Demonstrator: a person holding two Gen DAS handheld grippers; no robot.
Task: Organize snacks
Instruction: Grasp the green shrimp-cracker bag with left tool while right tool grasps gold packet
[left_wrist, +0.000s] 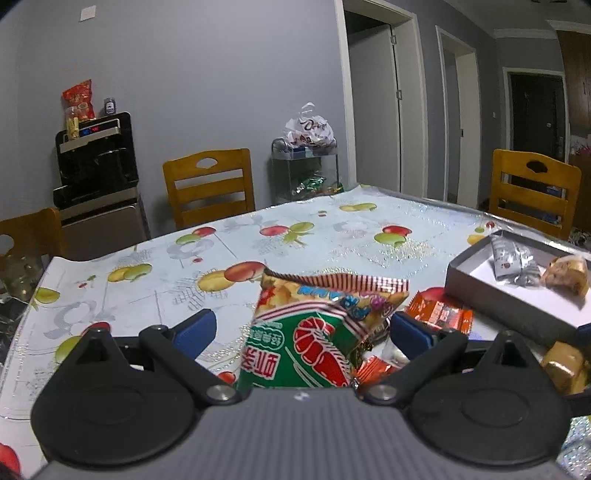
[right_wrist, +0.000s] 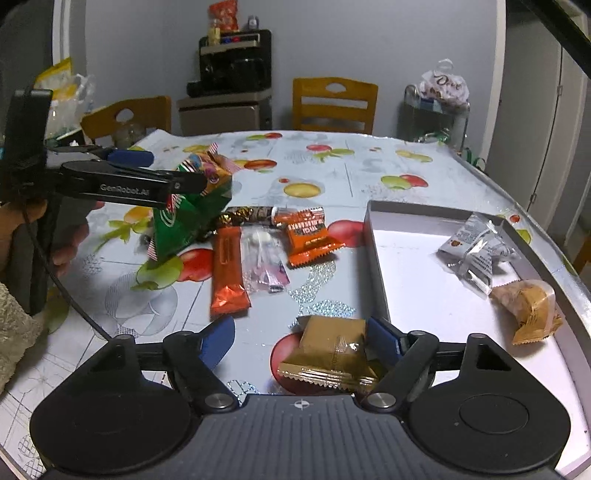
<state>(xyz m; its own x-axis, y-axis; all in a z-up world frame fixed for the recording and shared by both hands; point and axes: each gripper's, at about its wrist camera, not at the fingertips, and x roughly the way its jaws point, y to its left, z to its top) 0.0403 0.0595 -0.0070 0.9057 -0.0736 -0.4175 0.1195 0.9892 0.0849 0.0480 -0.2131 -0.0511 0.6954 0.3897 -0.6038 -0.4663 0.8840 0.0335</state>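
Fruit-print tablecloth, wooden chairs

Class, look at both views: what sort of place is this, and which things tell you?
Most likely a home dining room: a table with a fruit-print tablecloth, wooden dining chairs around it, and interior doors leading to other rooms.

Likely home dining room: fruit-print tablecloth, wooden chairs, water dispenser.

Grey walls; white-framed doorways; wooden chairs around table under fruit-print cloth; metal shelf rack.
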